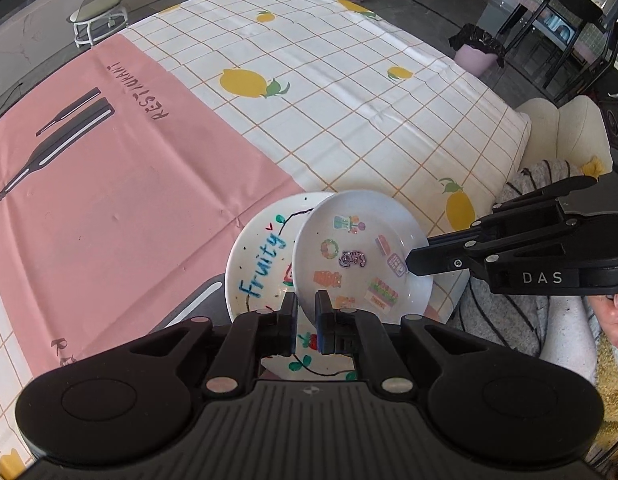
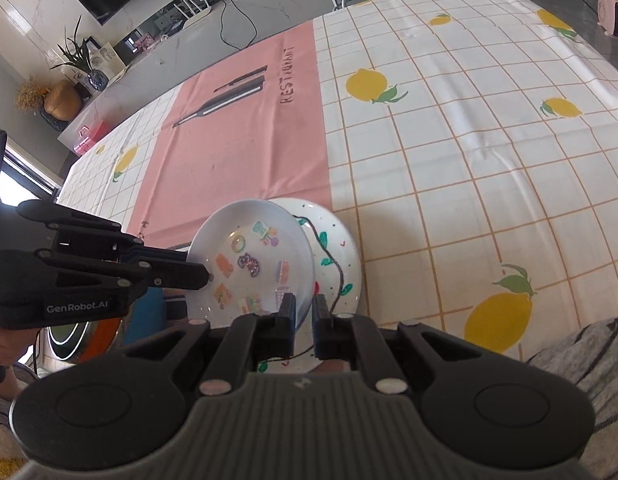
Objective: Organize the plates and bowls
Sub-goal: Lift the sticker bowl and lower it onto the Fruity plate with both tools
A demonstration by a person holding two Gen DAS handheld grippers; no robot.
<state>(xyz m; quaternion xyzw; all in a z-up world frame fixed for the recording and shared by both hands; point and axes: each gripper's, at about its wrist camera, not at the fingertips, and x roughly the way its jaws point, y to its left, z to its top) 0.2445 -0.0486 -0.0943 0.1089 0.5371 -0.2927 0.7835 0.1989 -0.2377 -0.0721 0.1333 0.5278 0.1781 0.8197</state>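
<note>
Both grippers, left (image 1: pixel 307 304) marked "GenRobot.AI", right (image 2: pixel 305 306) "DAS", have jaws clamped on the glossy round sticker bowl (image 1: pixel 361 252) tilted over the "Fruity" plate (image 1: pixel 261 264) at the desk's (image 1: pixel 349 100) near edge

Fruity plate (image 1: pixel 261 264): right half hidden beneath sticker plate (image 1: pixel 361 256); near rim behind left tongs (image 1: pixel 307 312). Right tongs (image 2: pixel 305 312): contact with sticker plate's rim indeterminate. Surface (image 2: pixel 469 160): cut off at frame edges.
</note>
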